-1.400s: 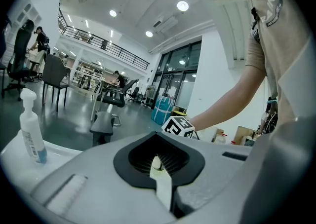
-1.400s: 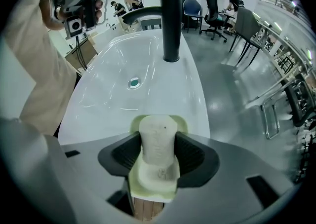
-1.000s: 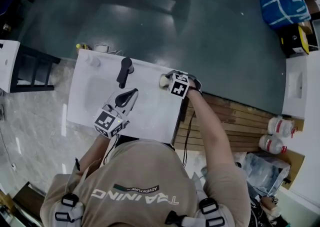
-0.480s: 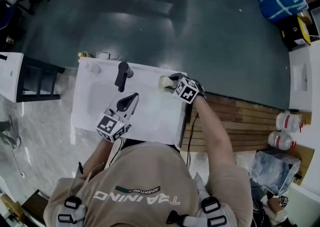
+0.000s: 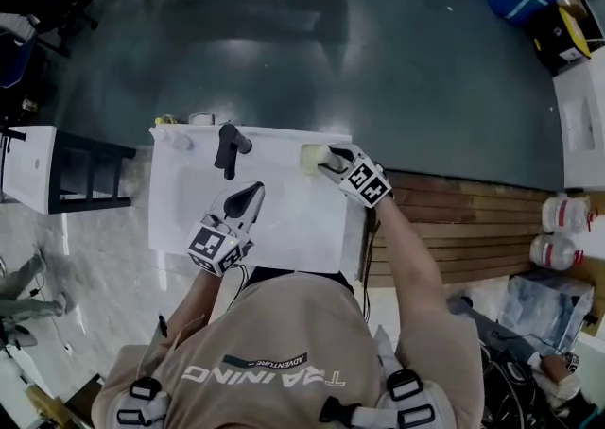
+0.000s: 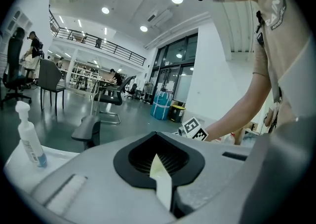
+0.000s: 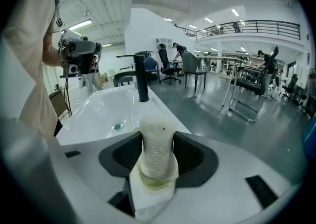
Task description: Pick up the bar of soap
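A cream bar of soap (image 5: 311, 157) (image 7: 157, 136) stands on end between the jaws of my right gripper (image 5: 321, 162) (image 7: 157, 155), which is shut on it above the back right corner of the white sink top (image 5: 288, 219). The soap's upper end sticks out past the black pads. My left gripper (image 5: 248, 194) (image 6: 160, 171) hovers over the sink's middle, by the basin (image 7: 106, 112), with its jaws shut and nothing in them. It also shows in the right gripper view as the left gripper (image 7: 79, 53) at far left.
A black faucet (image 5: 230, 147) (image 7: 142, 81) rises at the sink's back edge. A pump bottle (image 6: 29, 139) stands near the back left corner. Wooden boards (image 5: 454, 219) and white jugs (image 5: 565, 229) lie to the right, a dark rack (image 5: 80, 172) to the left.
My right gripper has rolled and tipped with the soap still in it, and risen a little off the sink's corner. The left gripper has stayed where it was.
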Available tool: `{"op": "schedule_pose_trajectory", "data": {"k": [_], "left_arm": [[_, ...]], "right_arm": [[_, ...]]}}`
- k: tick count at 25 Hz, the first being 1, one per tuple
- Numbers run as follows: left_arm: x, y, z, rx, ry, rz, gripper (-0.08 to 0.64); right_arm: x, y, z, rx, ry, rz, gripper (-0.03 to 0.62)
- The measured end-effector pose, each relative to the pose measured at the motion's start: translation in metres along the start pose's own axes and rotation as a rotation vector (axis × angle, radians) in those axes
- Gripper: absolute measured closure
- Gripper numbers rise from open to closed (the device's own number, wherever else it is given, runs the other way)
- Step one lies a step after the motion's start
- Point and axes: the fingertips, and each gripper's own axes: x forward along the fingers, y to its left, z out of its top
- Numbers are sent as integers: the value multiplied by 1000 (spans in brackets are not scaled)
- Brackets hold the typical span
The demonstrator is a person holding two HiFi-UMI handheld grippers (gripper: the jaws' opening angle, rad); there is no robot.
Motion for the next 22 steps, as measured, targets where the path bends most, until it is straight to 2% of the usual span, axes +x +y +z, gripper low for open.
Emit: {"op": "schedule_pose_trajectory", "data": {"k": [5,12,17,22], "left_arm": [[-1,-13,-3,14,13,1,565],[-4,-26,-3,28,27,6,565],[-7,-34,-7,29,32,10,565],[-5,-39,3,43,17,15,565]], "right_arm": [[-14,2,-2,92,-119,-87,394],[-33,5,0,183,-241,-155,396],[-56,1,11,205,-325,-212,396],[-86,3,35,189,-399,-230,396]]}}
